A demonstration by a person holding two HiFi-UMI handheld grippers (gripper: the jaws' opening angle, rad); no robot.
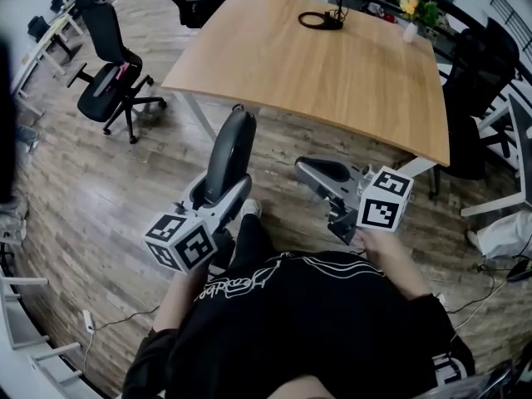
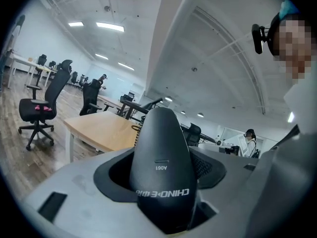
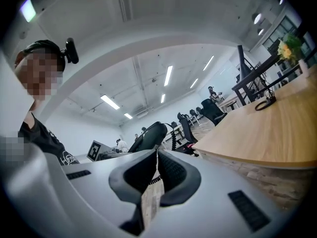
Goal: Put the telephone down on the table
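Observation:
My left gripper (image 1: 223, 191) is shut on a dark telephone handset (image 1: 232, 150), which stands up out of the jaws over the wooden floor. In the left gripper view the handset (image 2: 161, 167) fills the gap between both pads, its printed back towards the camera. My right gripper (image 1: 321, 173) is held level beside it, a little short of the near edge of the wooden table (image 1: 332, 69). Its jaws are closed on a thin white paper tag (image 3: 150, 207). A black coiled cord (image 3: 174, 129) shows just behind them.
A black cable loop (image 1: 321, 20) and a small vase of flowers (image 1: 415, 8) sit at the table's far side. Black office chairs stand at the left (image 1: 110, 69) and the right (image 1: 478, 81). A white power strip (image 1: 87, 321) lies on the floor.

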